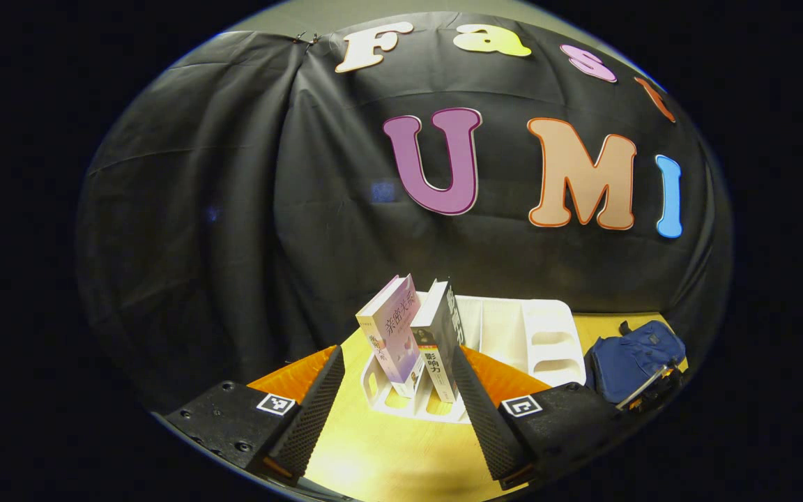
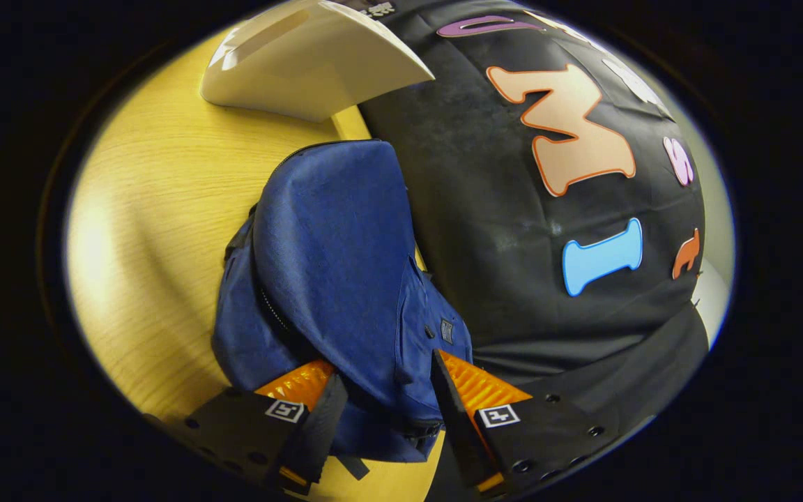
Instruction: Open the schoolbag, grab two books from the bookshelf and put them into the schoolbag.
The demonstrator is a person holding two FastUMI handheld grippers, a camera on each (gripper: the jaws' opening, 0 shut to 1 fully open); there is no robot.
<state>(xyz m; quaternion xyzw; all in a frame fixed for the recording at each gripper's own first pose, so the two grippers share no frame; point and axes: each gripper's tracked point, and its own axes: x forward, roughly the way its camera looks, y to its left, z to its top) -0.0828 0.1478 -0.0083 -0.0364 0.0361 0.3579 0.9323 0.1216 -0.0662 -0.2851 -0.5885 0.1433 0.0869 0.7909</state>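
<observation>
Two books stand upright in a white bookshelf (image 1: 534,335) on the wooden table: a pale pink book (image 1: 393,333) and a dark grey book (image 1: 441,341) beside it. In the left gripper view my left gripper (image 1: 397,355) is open, held short of the books, with nothing between its fingers. The blue schoolbag (image 1: 635,355) lies to the right of the shelf, with the other gripper (image 1: 652,389) at its near edge. In the right gripper view my right gripper (image 2: 387,401) is open, its fingers on either side of one end of the zipped schoolbag (image 2: 332,258).
The wooden table (image 2: 150,209) runs up to the black cloth wall behind the bag. One end of the white bookshelf (image 2: 304,63) sits just past the bag. Bare tabletop (image 1: 373,453) lies under the left gripper.
</observation>
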